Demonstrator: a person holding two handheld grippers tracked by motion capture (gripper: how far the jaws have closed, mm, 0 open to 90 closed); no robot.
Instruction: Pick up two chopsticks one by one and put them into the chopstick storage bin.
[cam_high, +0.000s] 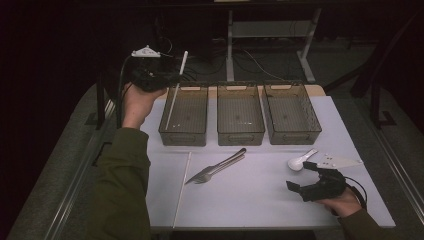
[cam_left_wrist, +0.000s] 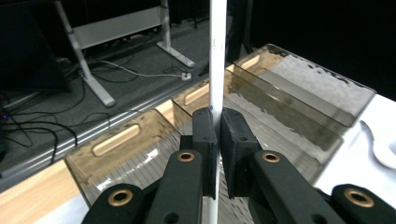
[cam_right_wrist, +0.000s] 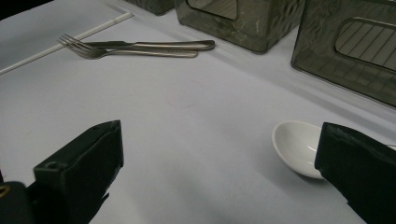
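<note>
My left gripper (cam_high: 171, 78) is raised over the table's far left corner, shut on a long white stick (cam_high: 176, 93). The stick slants down, its lower end over or inside the left bin (cam_high: 183, 137). In the left gripper view the jaws (cam_left_wrist: 217, 120) pinch the stick (cam_left_wrist: 217, 56) upright between the pads. My right gripper (cam_high: 298, 175) rests near the front right with its jaws wide open and nothing between them. A white spoon (cam_high: 301, 161) lies just beyond it; its bowl (cam_right_wrist: 298, 145) sits beside the right jaw in the right gripper view.
Three smoky translucent bins stand in a row at the back: left, middle (cam_high: 240, 136) and right (cam_high: 295, 137). A fork and knife (cam_high: 216, 167) lie together mid-table. A second white stick (cam_high: 183, 186) lies along the left side of the white mat.
</note>
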